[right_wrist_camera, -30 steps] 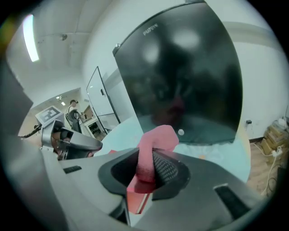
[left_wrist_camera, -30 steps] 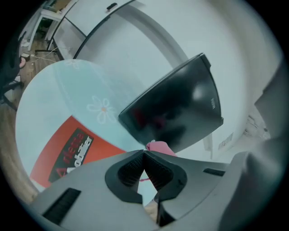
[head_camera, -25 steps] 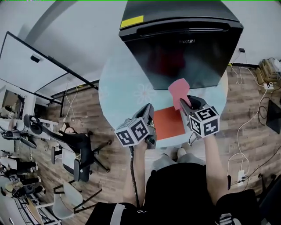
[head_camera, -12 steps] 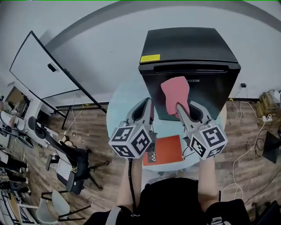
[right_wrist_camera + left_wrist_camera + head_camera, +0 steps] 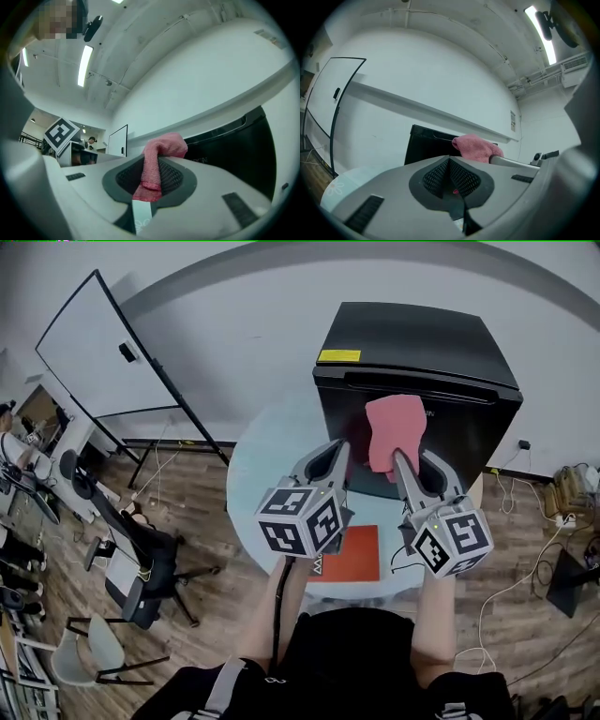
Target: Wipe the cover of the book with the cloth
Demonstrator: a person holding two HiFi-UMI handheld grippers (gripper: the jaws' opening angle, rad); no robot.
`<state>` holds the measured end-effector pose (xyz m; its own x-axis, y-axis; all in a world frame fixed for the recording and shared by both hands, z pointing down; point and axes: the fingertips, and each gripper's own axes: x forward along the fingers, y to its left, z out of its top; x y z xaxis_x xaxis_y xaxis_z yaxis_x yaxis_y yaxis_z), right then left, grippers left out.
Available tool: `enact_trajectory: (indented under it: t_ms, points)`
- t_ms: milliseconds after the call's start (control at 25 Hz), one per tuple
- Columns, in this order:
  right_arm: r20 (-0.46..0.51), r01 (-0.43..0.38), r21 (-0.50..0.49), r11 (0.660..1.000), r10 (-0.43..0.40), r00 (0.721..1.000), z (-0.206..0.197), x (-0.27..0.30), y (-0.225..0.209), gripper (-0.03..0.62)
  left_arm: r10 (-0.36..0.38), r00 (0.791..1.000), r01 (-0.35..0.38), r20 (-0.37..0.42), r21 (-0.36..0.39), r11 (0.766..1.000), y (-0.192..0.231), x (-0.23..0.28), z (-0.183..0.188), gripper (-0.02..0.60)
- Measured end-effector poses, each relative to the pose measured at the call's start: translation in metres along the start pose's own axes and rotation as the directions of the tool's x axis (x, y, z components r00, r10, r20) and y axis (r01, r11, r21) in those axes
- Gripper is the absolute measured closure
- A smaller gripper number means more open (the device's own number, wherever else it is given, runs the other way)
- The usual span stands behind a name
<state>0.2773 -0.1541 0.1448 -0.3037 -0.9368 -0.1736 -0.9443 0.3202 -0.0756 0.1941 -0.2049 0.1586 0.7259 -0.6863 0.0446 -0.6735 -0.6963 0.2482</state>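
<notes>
An orange-red book (image 5: 353, 554) lies flat on the round pale-blue table (image 5: 272, 451), near its front edge, partly hidden behind both grippers. My right gripper (image 5: 413, 457) is raised above the table and shut on a pink cloth (image 5: 394, 431), which flops over its fingertips in front of the black fridge. In the right gripper view the cloth (image 5: 156, 161) is pinched between the pads of the right gripper (image 5: 152, 164). My left gripper (image 5: 339, 448) is held up beside it, left of the cloth; in its own view the left gripper (image 5: 450, 161) is shut and holds nothing.
A black mini fridge (image 5: 422, 367) stands at the table's far side. A whiteboard on a stand (image 5: 103, 352) is at the left. Office chairs (image 5: 141, 563) sit on the wooden floor at the lower left. Cables (image 5: 562, 493) trail on the right.
Both grippers have risen from low over the book to well above the table, and the pink cloth has gone up with the right one. The head view has tilted up.
</notes>
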Motion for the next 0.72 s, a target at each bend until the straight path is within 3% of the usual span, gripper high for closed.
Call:
enact_trajectory:
  t_ms: [400, 600, 720]
  points:
    - [-0.017, -0.029, -0.018, 0.999, 0.029, 0.999, 0.001, 0.000, 0.010, 0.520, 0.007, 1.000, -0.008, -0.001, -0.029, 1.000, 0.000, -0.010, -0.006, 0.567]
    - [-0.029, -0.037, -0.008, 0.999, 0.036, 0.999, -0.005, -0.001, 0.014, 0.520, -0.022, 1.000, 0.020, -0.018, -0.105, 0.994, -0.004, -0.014, -0.018, 0.567]
    - [-0.042, -0.044, -0.003, 0.999, 0.044, 0.998, -0.011, 0.000, 0.016, 0.520, -0.001, 0.999, -0.002, -0.035, -0.105, 0.994, 0.000, -0.016, -0.026, 0.566]
